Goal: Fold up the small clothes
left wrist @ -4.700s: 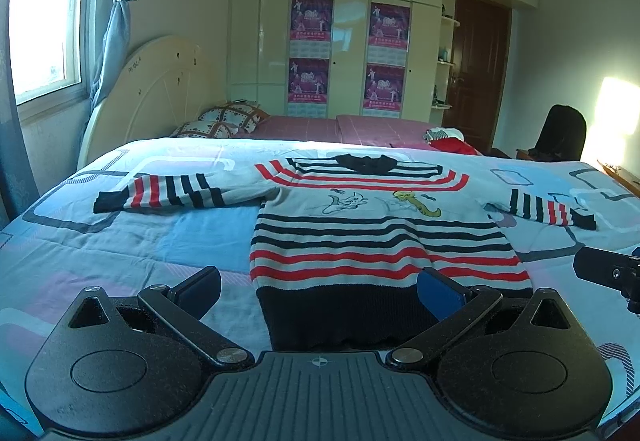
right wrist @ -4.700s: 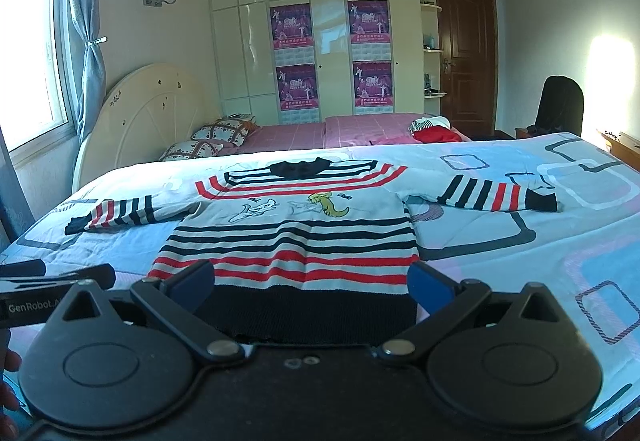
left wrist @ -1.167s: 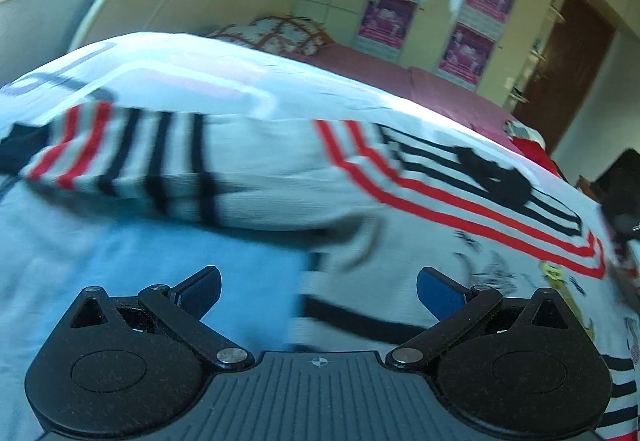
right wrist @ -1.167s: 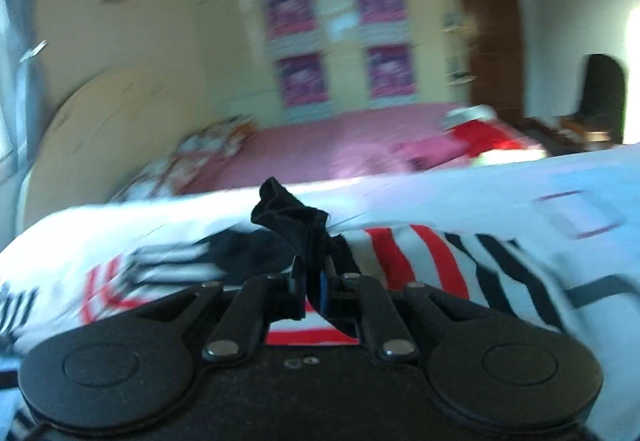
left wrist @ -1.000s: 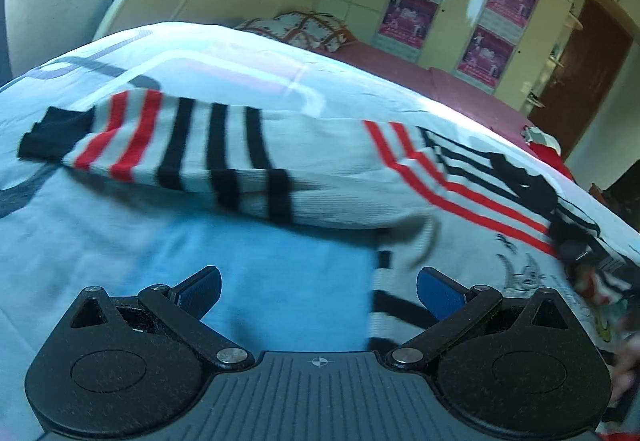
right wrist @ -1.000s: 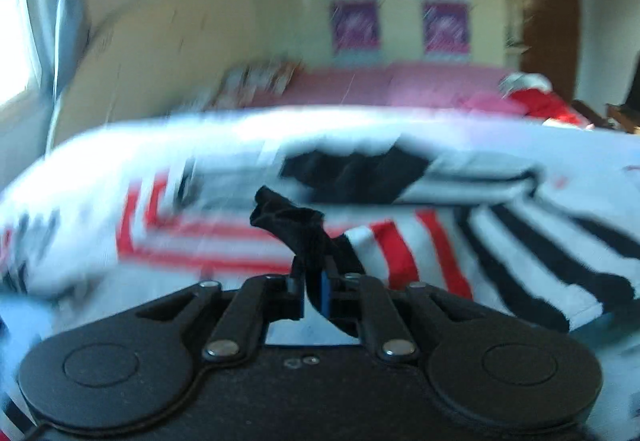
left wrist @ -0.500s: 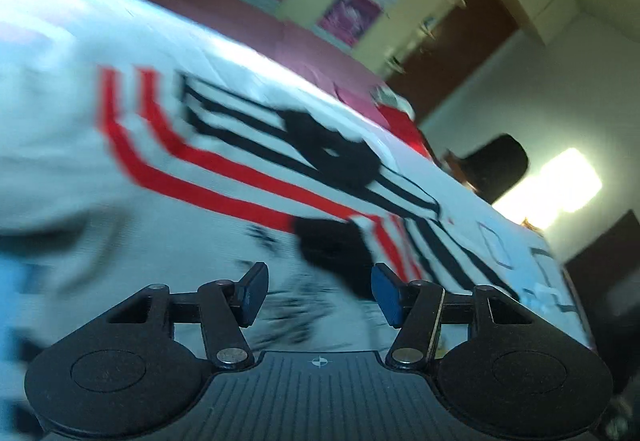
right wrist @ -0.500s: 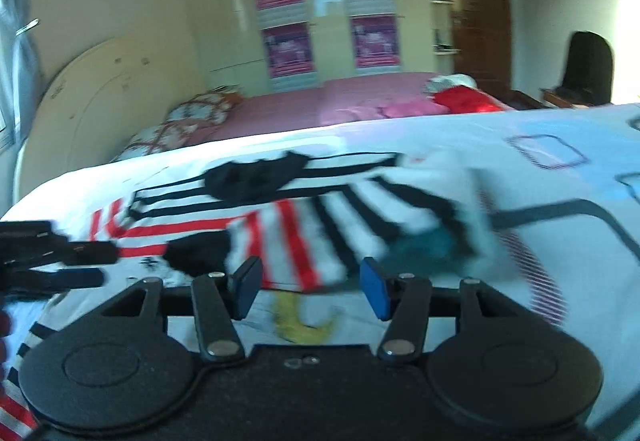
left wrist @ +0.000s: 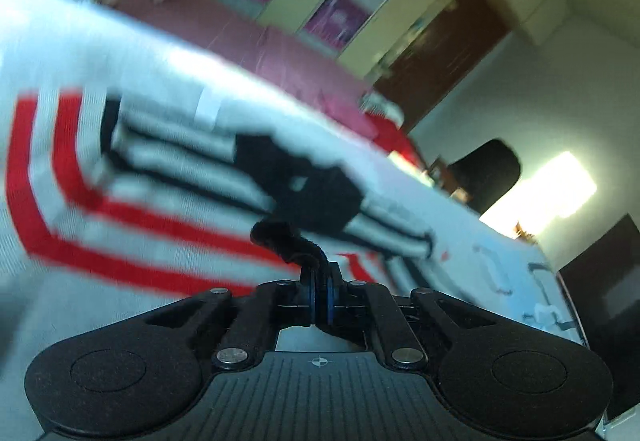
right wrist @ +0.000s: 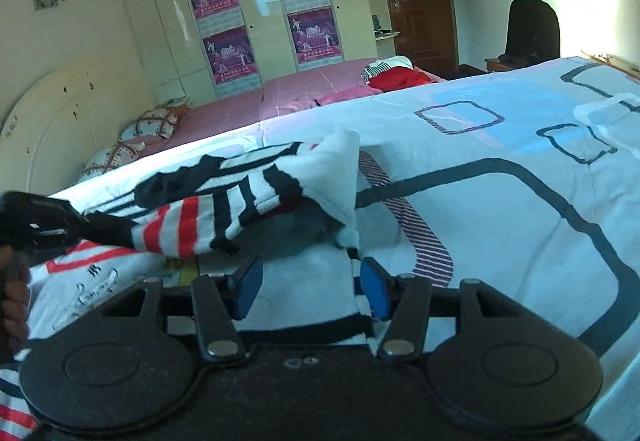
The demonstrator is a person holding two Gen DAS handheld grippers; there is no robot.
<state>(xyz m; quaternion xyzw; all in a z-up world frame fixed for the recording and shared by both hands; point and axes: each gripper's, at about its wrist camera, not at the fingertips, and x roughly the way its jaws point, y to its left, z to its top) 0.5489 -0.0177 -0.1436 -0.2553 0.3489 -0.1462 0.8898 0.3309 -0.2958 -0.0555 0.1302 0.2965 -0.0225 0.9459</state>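
The left gripper [left wrist: 320,287] is seen pressed together on a black bunch of knit, apparently the cuff [left wrist: 280,237] of a sleeve of the striped sweater [left wrist: 140,201], which lies spread on the bed [right wrist: 500,209] with its body towards the near edge. The right gripper [right wrist: 310,291] is held with its jaws parted and nothing pinched between them, just above the sweater's white knit. One striped sleeve [right wrist: 224,217] is seen laid across the chest, loosely and with a raised corner, its black cuff apparently in the left gripper's grasp. The fold is judged barely begun: at most one sleeve has been brought in, while the other sleeve, out of view, and the body folds are judged outstanding.
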